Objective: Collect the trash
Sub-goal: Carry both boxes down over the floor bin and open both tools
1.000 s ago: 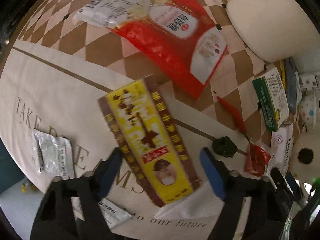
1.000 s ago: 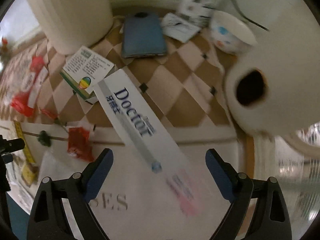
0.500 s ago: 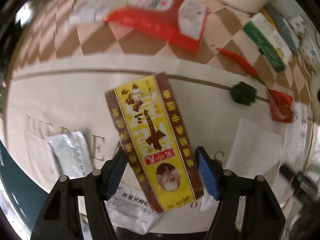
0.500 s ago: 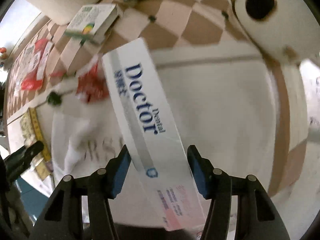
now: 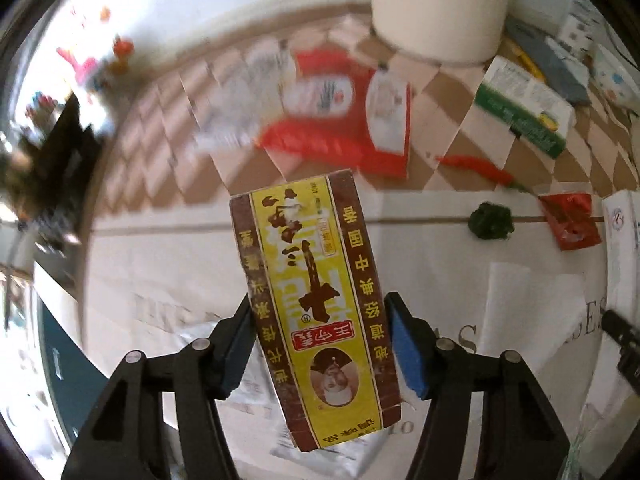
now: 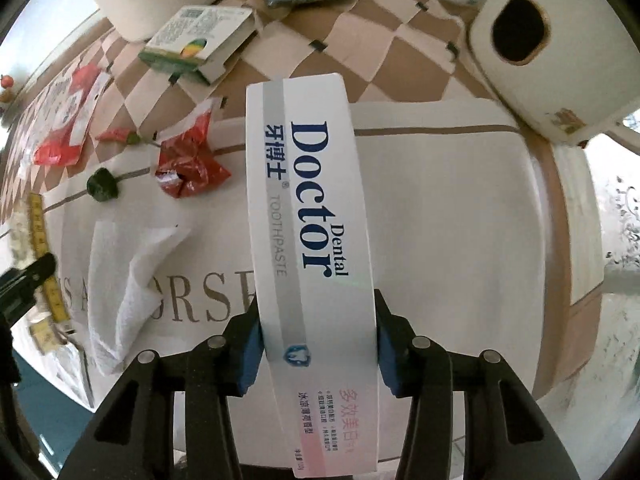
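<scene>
Toothpaste box lengthwise, pointing away from jaws

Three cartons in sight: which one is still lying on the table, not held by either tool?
The green-and-white carton near the white cylinder lies untouched. The yellow-and-brown carton sits in the left tool; the white toothpaste box in the right tool.

Left gripper pads against both long edges of the yellow-and-brown box, jaws closing; box clear of the cream tablecloth. Beyond it: red snack bag, red chili, dark green lump, torn red wrapper, green-and-white carton, white cylinder. Far background motion-blurred.
</scene>
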The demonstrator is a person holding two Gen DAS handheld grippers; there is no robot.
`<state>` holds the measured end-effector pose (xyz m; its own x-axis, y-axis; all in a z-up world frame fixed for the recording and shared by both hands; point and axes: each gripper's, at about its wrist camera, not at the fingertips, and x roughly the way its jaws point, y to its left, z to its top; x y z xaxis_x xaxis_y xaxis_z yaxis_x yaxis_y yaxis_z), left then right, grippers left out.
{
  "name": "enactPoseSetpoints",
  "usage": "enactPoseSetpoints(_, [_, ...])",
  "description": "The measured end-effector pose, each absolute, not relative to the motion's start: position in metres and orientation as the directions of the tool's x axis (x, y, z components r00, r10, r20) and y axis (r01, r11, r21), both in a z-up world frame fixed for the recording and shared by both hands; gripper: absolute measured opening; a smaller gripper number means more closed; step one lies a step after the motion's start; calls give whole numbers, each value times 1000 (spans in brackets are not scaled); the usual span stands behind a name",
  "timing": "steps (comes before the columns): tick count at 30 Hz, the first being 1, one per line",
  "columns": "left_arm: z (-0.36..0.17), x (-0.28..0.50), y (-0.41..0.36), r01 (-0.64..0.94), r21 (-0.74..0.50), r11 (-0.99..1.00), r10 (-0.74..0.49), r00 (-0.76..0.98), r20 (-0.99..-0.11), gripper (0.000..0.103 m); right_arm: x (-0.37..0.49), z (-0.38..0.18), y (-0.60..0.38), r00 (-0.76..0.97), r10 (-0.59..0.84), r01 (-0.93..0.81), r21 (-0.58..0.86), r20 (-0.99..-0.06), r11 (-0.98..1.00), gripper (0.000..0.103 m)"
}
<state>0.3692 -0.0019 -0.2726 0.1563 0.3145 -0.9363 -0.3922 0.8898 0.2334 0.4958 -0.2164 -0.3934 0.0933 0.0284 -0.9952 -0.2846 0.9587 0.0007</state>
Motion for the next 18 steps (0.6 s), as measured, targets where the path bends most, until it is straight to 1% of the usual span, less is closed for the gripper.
enactPoseSetpoints(3, [-247, 356, -11, -383, 255, 888, 359, 228, -905, 59, 493, -379, -222, 124, 32, -260, -2, -992, 966, 49])
enactPoseSetpoints(7, [-212, 345, -30, -381, 245, 891, 379, 332, -864, 59, 475, -344, -220, 195, 53, -252, 3, -979, 968, 49])
enactPoseSetpoints(8, [-225, 352, -21, -380, 237, 894, 377, 352, -857, 59, 469, -334, -218, 217, 61, -253, 4, -974, 967, 49])
enactPoseSetpoints(10, [-213, 337, -17, -374, 222, 900, 371, 393, -841, 59, 452, -317, -213, 266, 77, -259, 6, -961, 966, 49])
enactPoseSetpoints(13, [-215, 320, 6, -367, 200, 908, 358, 434, -827, 59, 411, -281, -212, 323, 118, -258, 32, -939, 966, 49])
enactPoseSetpoints(18, [-209, 248, 41, -367, 138, 920, 310, 464, -830, 59, 342, -256, -177, 373, 179, -276, 76, -911, 958, 49])
